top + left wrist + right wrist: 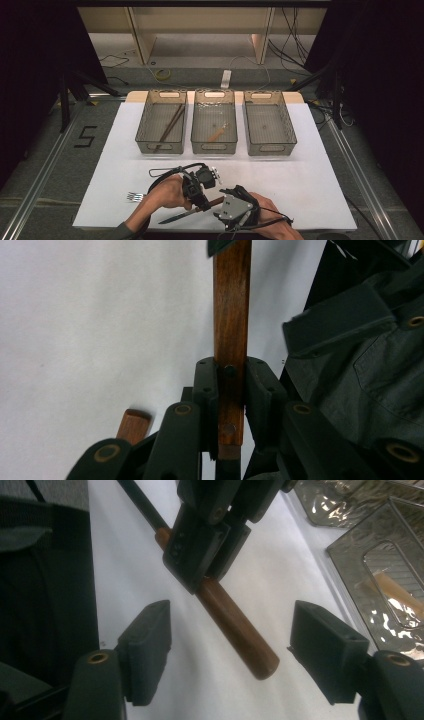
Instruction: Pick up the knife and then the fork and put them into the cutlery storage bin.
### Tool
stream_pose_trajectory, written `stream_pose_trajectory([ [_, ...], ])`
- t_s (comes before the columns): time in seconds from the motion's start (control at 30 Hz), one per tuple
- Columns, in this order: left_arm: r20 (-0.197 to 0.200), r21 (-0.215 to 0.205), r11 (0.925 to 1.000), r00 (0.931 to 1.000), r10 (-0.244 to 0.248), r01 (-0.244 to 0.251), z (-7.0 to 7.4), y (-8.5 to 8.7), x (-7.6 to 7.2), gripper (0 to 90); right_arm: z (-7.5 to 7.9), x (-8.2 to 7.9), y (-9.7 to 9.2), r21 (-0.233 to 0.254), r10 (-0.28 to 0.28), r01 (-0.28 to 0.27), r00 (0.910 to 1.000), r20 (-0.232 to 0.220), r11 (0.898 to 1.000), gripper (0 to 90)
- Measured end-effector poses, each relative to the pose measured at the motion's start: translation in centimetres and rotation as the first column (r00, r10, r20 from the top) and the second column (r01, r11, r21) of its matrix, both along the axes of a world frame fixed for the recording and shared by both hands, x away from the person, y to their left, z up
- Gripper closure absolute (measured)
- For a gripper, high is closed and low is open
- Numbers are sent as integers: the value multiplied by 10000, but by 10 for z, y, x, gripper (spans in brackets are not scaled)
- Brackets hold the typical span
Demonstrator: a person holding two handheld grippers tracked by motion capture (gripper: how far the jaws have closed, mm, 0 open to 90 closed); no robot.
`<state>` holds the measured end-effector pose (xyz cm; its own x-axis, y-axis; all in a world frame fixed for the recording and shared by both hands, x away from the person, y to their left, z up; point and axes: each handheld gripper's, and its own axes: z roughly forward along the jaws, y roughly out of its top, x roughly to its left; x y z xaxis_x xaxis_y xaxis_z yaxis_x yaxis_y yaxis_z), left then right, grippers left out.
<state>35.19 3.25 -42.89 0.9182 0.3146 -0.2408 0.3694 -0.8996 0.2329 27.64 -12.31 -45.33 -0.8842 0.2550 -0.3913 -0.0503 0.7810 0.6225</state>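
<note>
Two claws at near edge of tabletop (310, 165). Left claw (231, 390) clenched on knife (192, 210) at wooden handle; right claw (230, 655) released, straddling handle end. Likely handover or sorting step; next needs carry to a far bin (161, 121).

At the bench's (310, 200) six o'clock edge, the left gripper (201, 202) clamps a knife (186, 214); three baskets (214, 128) stand toward twelve.

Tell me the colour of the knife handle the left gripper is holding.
Reddish-brown wood: the knife handle shows best in the left gripper view, clamped by the left gripper.
</note>
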Motion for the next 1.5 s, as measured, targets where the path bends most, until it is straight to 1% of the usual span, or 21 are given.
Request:
stream_pose_trajectory([
  [0.13,-45,5,10000,10000,-79,79,0,-4,-2,762,-3,-2,2,-453,93,-78,9995,316,9989,401],
  [0.2,-63,34,9998,9998,-187,188,1,-6,-3,762,-4,-2,2,-585,275,-251,9988,401,9980,431],
  [0.23,-69,55,9998,9997,-216,217,2,-7,-3,762,-4,-1,2,-804,443,-407,9981,427,9959,441],
  [0.43,-140,127,9992,9991,-390,392,2,-9,-4,761,-7,-4,3,-1128,538,-479,9973,497,9925,518],
  [0.53,-164,133,9991,9990,-409,411,3,-10,-5,761,-8,-5,4,-1317,615,-506,9949,803,9900,551],
  [0.7,-277,129,9992,9989,-369,372,2,-11,-5,761,-10,-7,6,-1530,732,-574,9923,1003,9866,620],
  [0.8,-310,181,9989,9986,-429,435,1,-12,-6,761,-11,-7,5,-1730,921,-730,9902,1050,9822,657],
  [0.87,-342,201,9988,9984,-449,456,2,-12,-6,760,-12,-7,6,-1767,1021,-793,9871,1237,9811,669],
  [0.9,-359,193,9987,9983,-459,466,2,-12,-6,760,-12,-8,6,-1850,1060,-818,9864,1254,9793,677],
  [0.93,-373,207,9987,9983,-457,465,2,-12,-6,760,-12,-9,6,-1950,1200,-916,9830,1387,9765,685],
  [0.97,-384,210,9986,9981,-474,483,2,-12,-6,759,-11,-8,5,-2258,1473,-1129,9789,1418,9676,692],
  [1.07,-475,156,9989,9979,-432,440,0,-13,-5,758,-12,-9,5,-2484,1661,-1245,9740,1543,9606,712],
  [1.17,-564,137,9989,9974,-443,452,0,-12,-5,754,-13,-10,6,-2590,1795,-1349,9711,1570,9564,742],
  [1.2,-582,113,9990,9974,-419,426,0,-12,-5,751,-13,-11,6,-2680,1930,-1480,9697,1500,9520,761],
  [1.23,-595,90,9991,9974,-404,410,0,-12,-4,747,-13,-11,6,-2656,1940,-1515,9707,1419,9521,781],
  [1.3,-598,36,9993,9975,-377,380,1,-11,-4,740,-13,-10,5,-2626,2142,-1700,9652,1499,9498,806],
  [1.33,-602,3,9994,9976,-355,356,1,-11,-4,738,-13,-11,5,-2443,2022,-1637,9690,1420,9558,810],
  [1.37,-605,15,9991,9973,-419,420,1,-11,-4,739,-13,-11,5,-2416,2016,-1637,9692,1414,9565,811],
  [1.4,-605,12,9990,9972,-448,450,1,-11,-4,739,-12,-10,4,-2563,2162,-1753,9661,1410,9506,812],
  [1.47,-616,22,9993,9974,-374,376,2,-11,-4,729,-12,-10,4,-2566,2177,-1762,9654,1435,9503,815],
  [1.5,-623,-11,9994,9975,-347,347,2,-10,-4,722,-11,-11,4,-2528,2133,-1735,9670,1396,9518,815],
])
